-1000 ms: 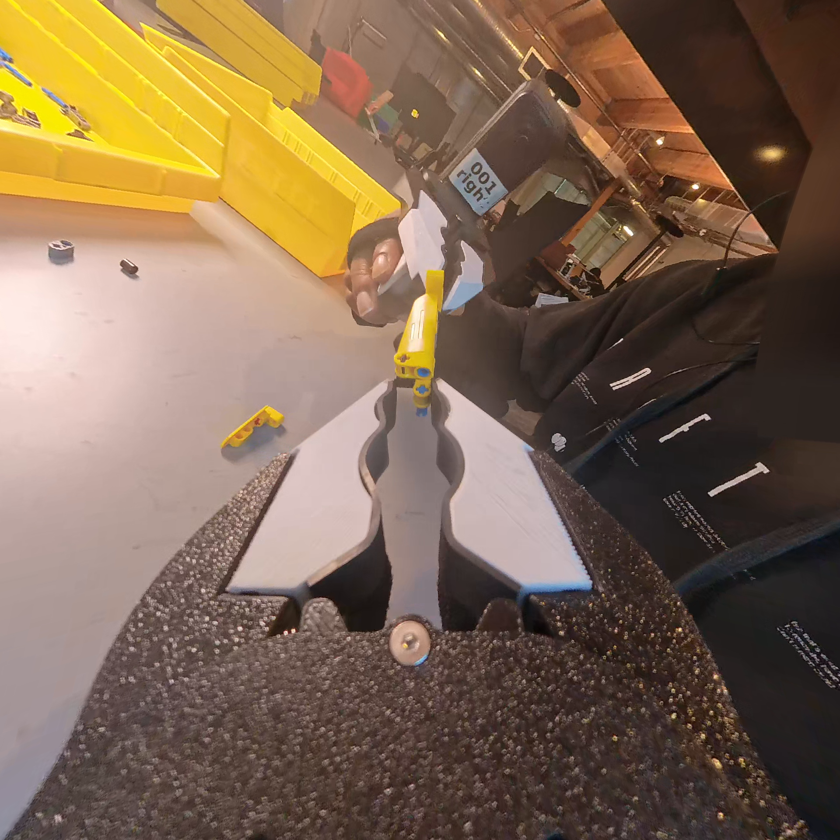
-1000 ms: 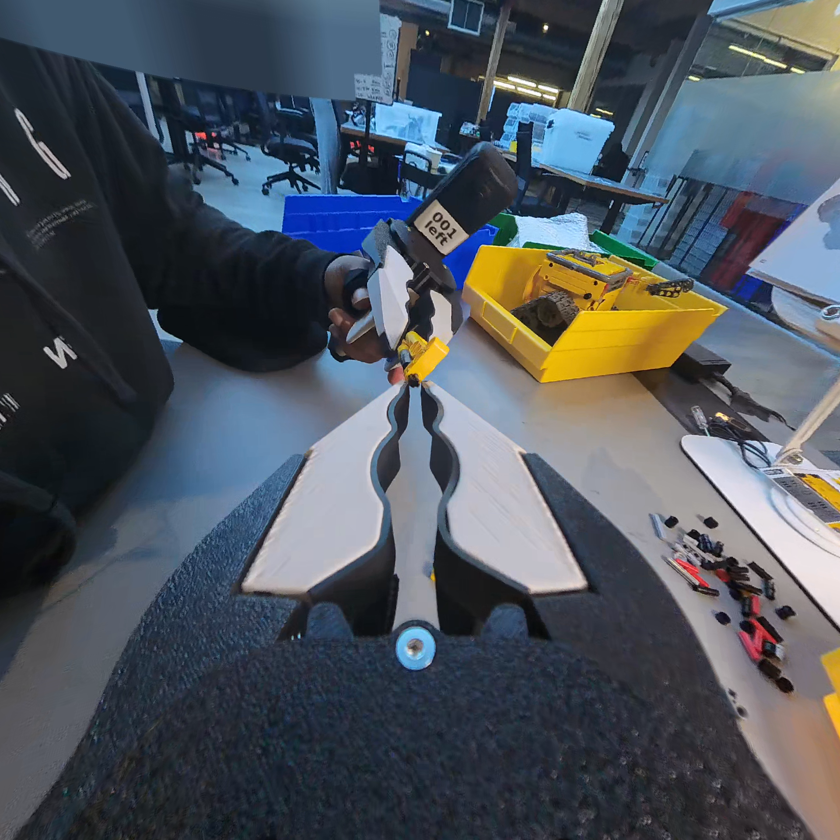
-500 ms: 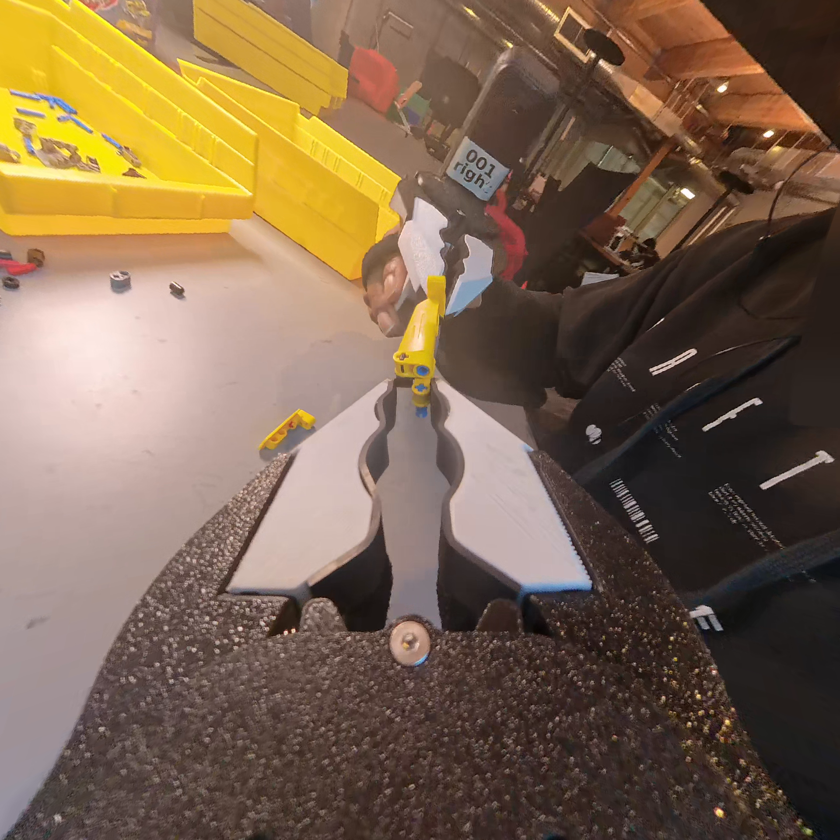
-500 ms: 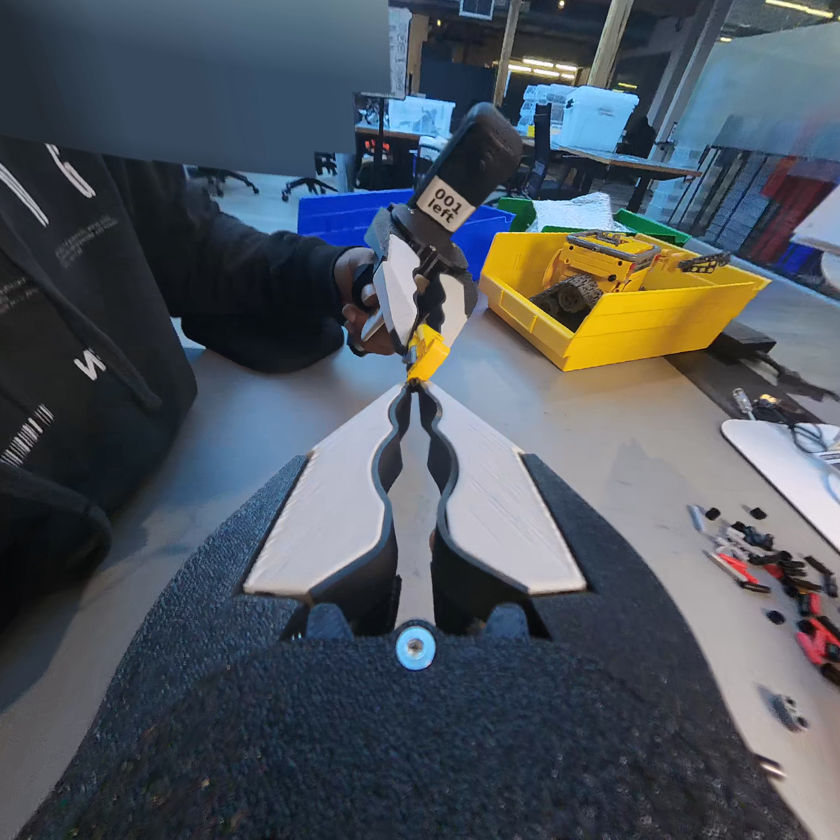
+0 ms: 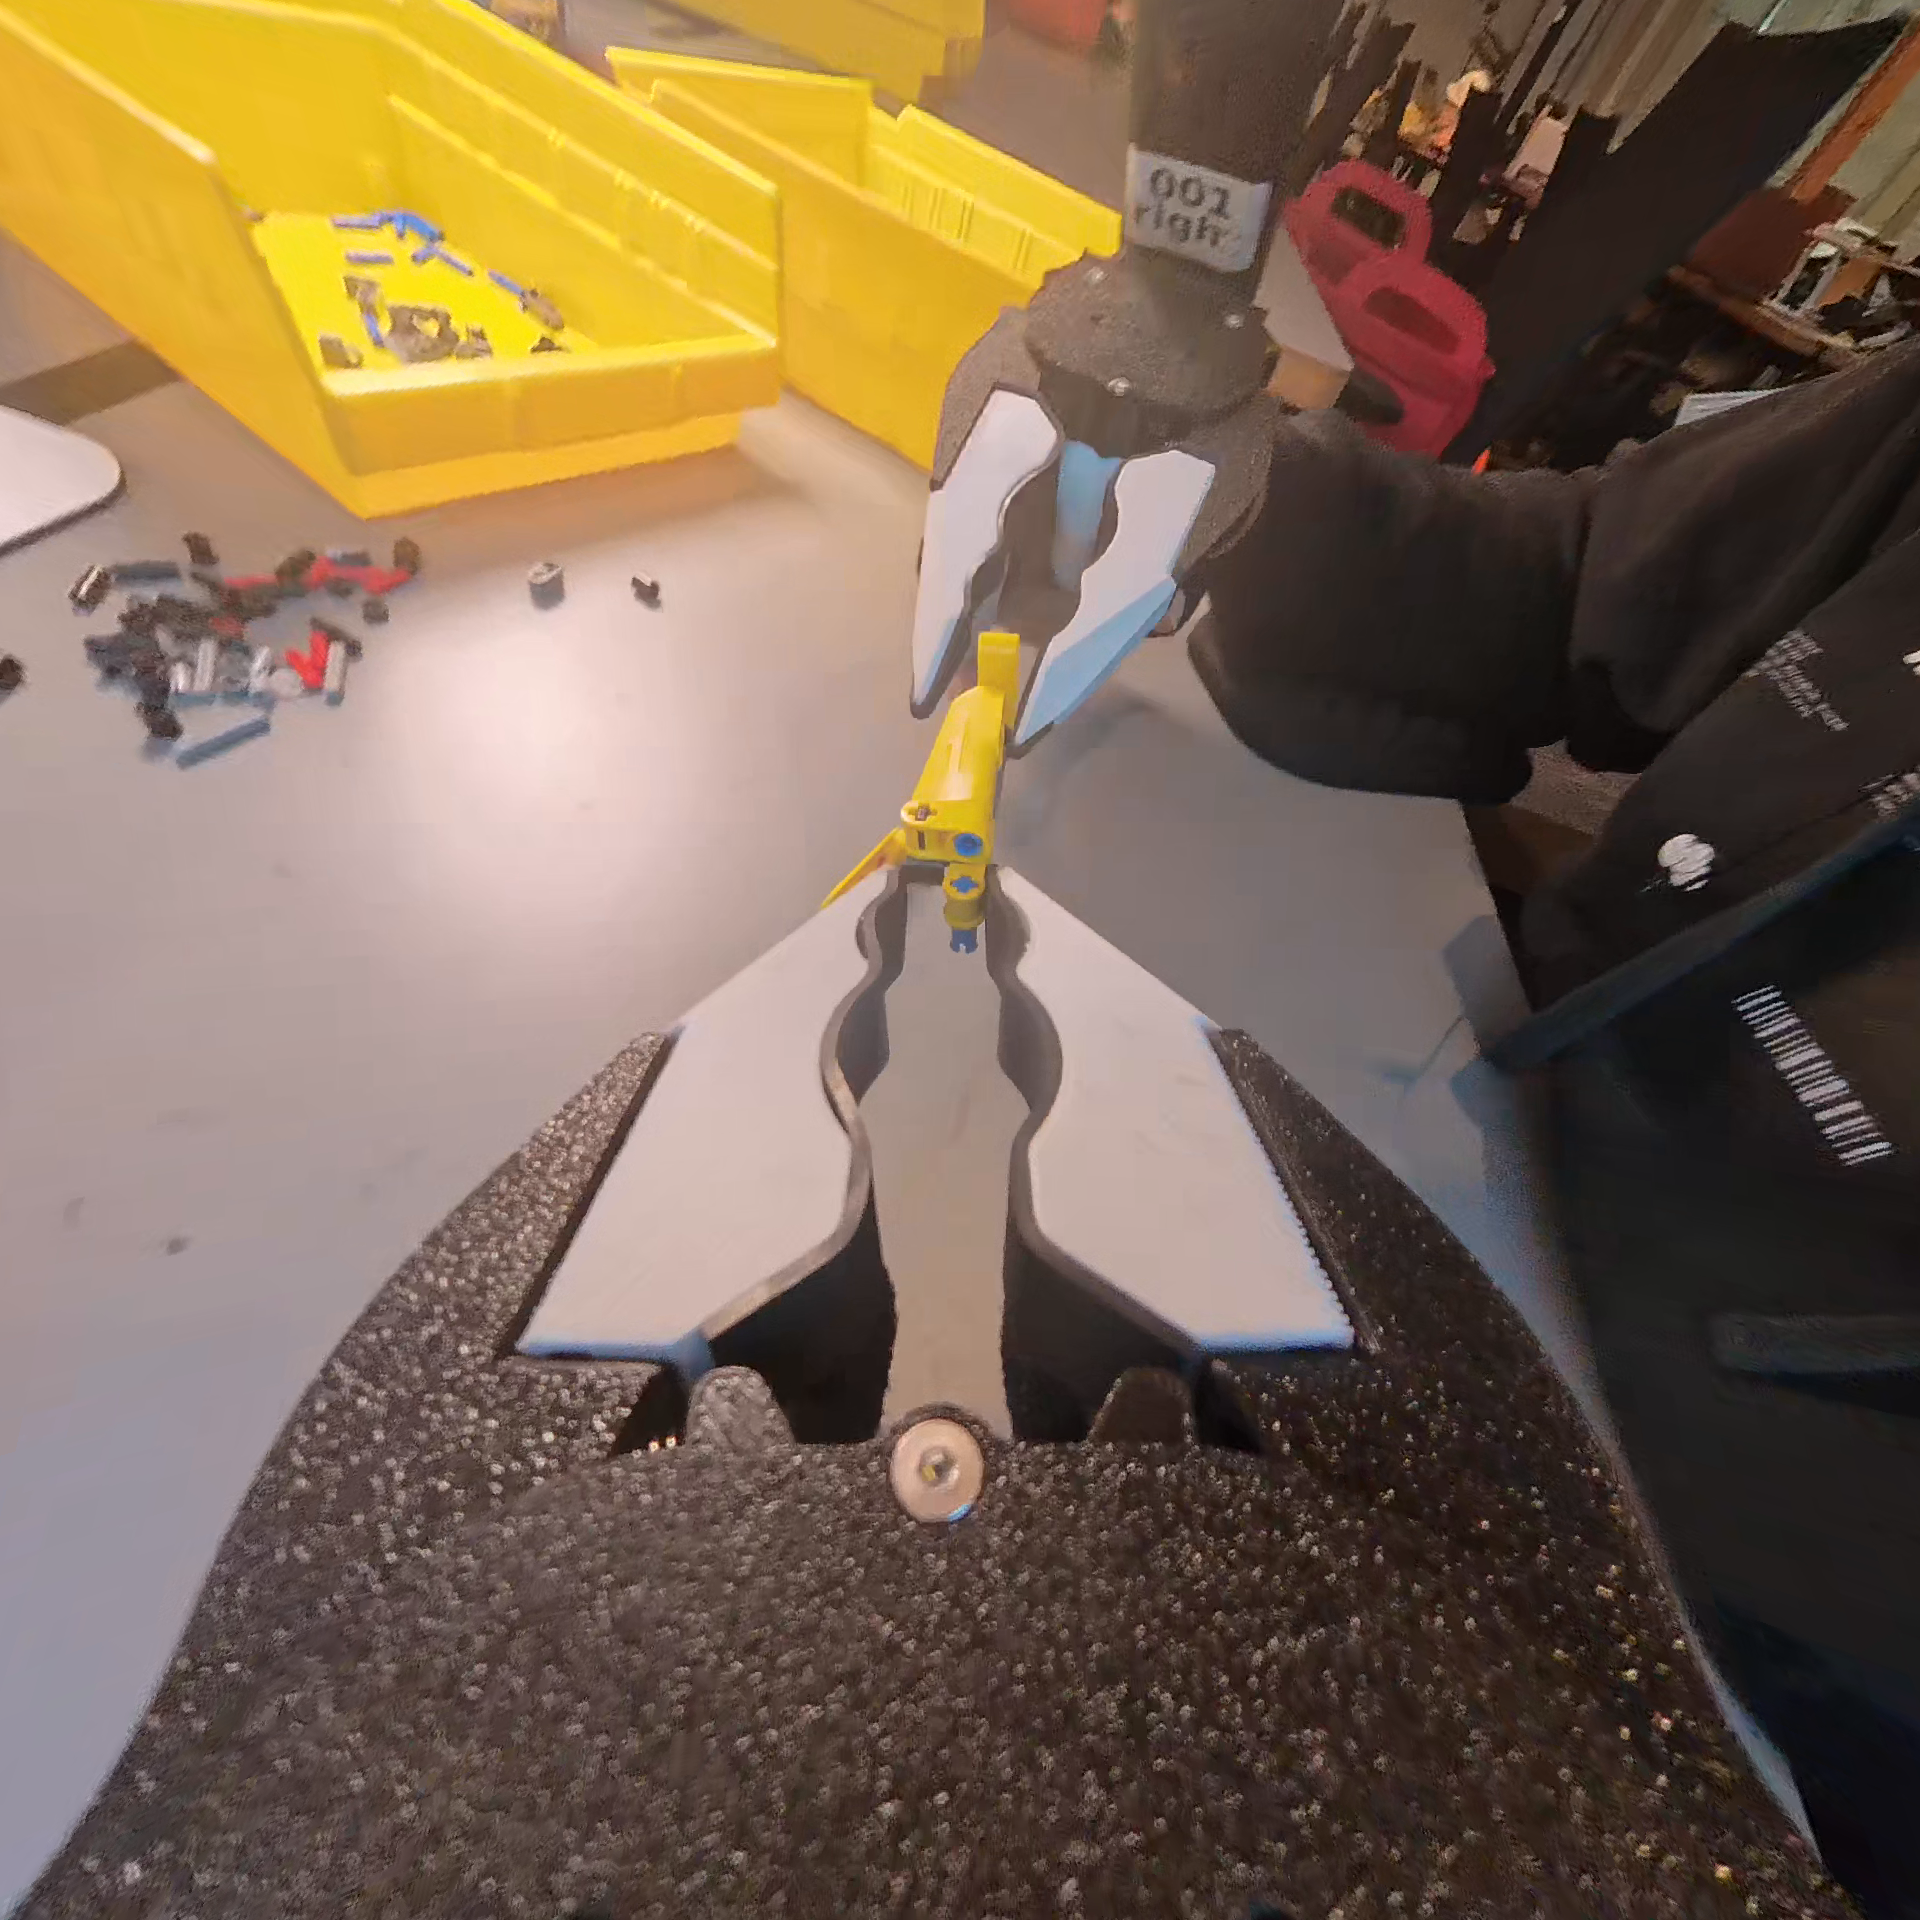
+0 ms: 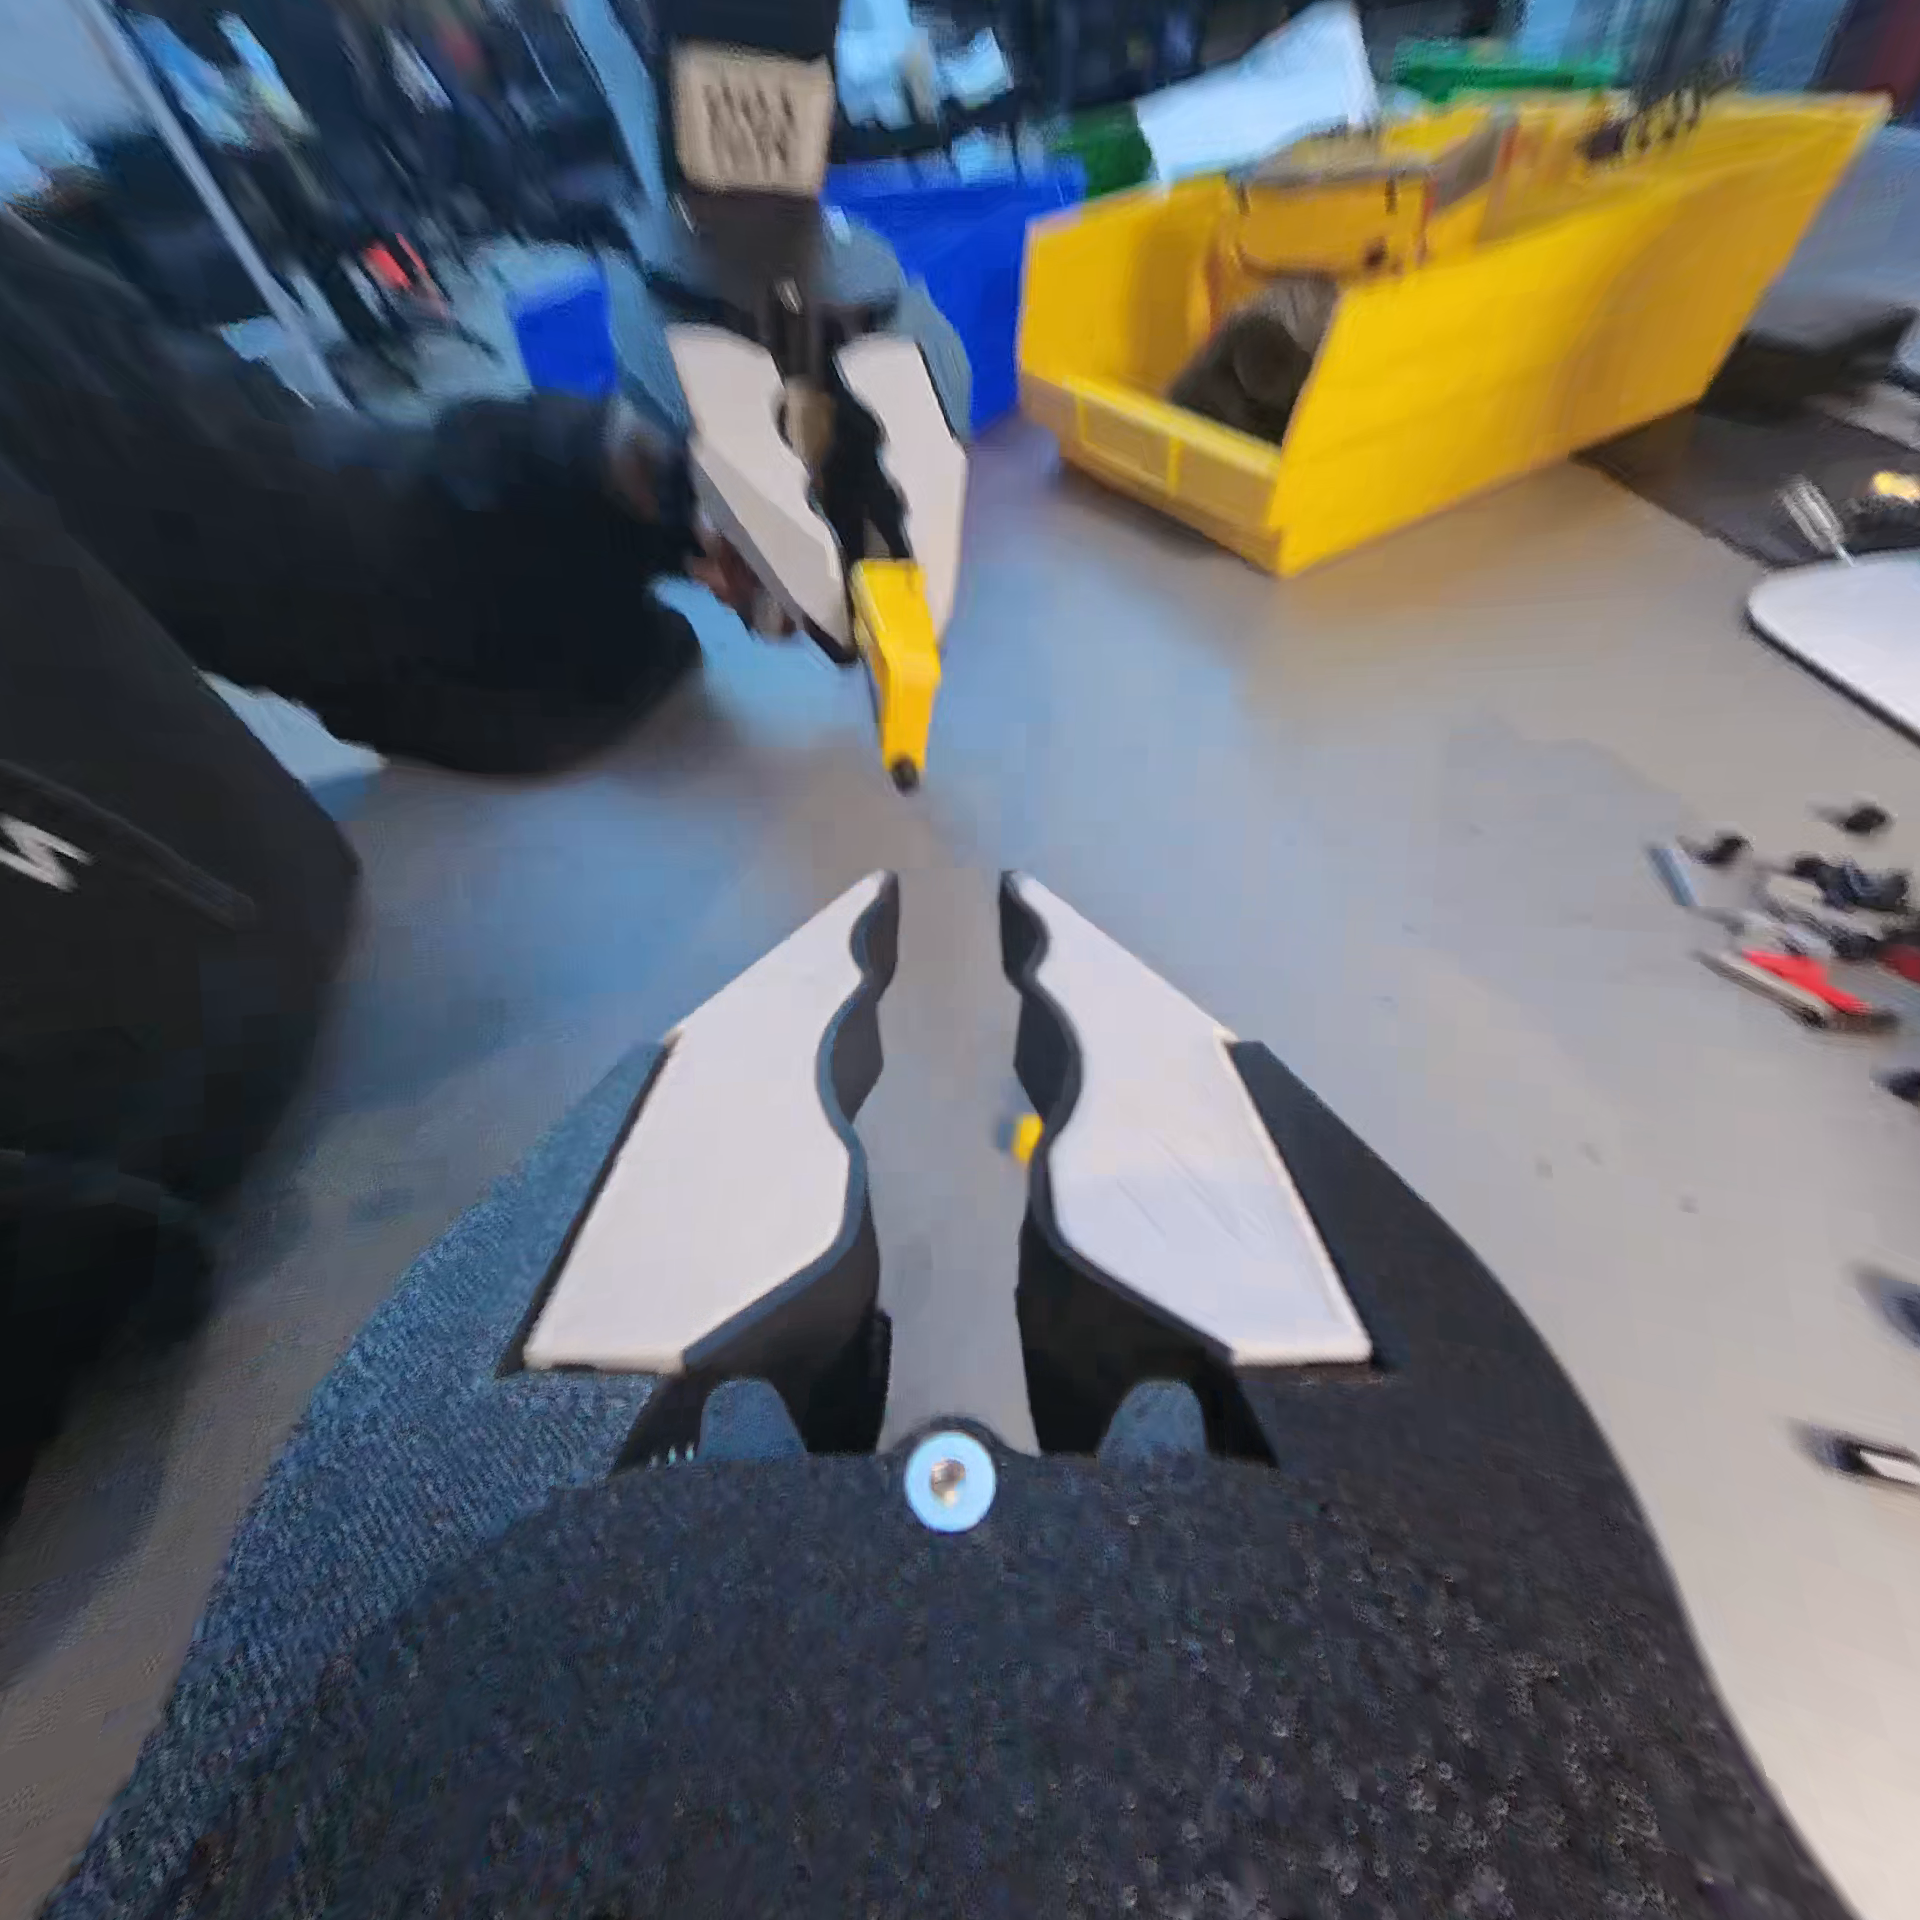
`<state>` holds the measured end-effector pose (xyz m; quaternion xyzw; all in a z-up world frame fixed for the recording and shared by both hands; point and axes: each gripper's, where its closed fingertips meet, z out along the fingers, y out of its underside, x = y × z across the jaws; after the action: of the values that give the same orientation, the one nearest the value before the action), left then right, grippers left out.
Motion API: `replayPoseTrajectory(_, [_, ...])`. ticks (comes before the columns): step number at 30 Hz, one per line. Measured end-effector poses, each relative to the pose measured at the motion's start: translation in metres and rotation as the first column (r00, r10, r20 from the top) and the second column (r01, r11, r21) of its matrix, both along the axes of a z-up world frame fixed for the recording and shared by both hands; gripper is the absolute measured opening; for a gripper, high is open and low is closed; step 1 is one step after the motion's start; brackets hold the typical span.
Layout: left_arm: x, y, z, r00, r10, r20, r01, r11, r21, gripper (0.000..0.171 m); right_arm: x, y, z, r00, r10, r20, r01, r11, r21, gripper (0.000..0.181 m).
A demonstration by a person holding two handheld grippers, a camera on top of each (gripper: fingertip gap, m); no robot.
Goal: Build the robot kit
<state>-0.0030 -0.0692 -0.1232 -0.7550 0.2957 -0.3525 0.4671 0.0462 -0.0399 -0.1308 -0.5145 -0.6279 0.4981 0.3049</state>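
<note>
right claw opened — drawn back off yellow piece, left claw alone gripping

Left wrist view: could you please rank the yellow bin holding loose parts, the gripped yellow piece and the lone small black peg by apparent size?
1. yellow bin
2. yellow piece, though it is nearer the camera, which enlarges it
3. black peg

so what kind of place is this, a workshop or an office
Most likely a workshop or lab bench in a shared workspace: yellow parts bins stand on a grey table, small loose building pieces lie scattered on it, and more bins sit behind.
</note>
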Motion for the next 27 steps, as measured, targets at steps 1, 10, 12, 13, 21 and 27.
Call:
replayPoseTrajectory(1, [-0.005, 0.003, -0.007, 1.0, 0.009, -0.016, -0.01, 1.0, -0.019, 0.014, 0.004, 0.009, -0.019, 0.995, -0.024, 0.092, 0.017, 0.997, 0.08, 0.022])
replayPoseTrajectory(10, [-0.018, 0.004, -0.075, 0.947, -0.018, -0.322, -0.017, 0.994, -0.107, 0.014, 0.005, 0.021, -0.076, 0.914, -0.118, 0.387, -0.01, 0.95, 0.313, 0.014])
replayPoseTrajectory(12, [-0.017, 0.002, -0.081, 0.933, -0.034, -0.359, -0.003, 0.995, -0.102, 0.014, 0.006, 0.019, -0.077, 0.908, -0.114, 0.404, -0.015, 0.953, 0.302, 0.012])
replayPoseTrajectory(13, [-0.016, 0.001, -0.082, 0.928, -0.037, -0.37, 0.0, 0.995, -0.101, 0.014, 0.007, 0.019, -0.077, 0.905, -0.117, 0.409, -0.01, 0.956, 0.295, 0.012])
replayPoseTrajectory(21, [-0.015, -0.002, -0.09, 0.889, -0.049, -0.455, 0.02, 0.998, -0.067, 0.021, 0.017, 0.018, -0.076, 0.902, -0.105, 0.419, -0.007, 0.967, 0.256, 0.007])
replayPoseTrajectory(27, [-0.017, -0.001, -0.087, 0.896, -0.042, -0.441, 0.016, 0.998, -0.063, 0.024, 0.016, 0.015, -0.076, 0.903, -0.099, 0.418, -0.017, 0.964, 0.265, 0.007])
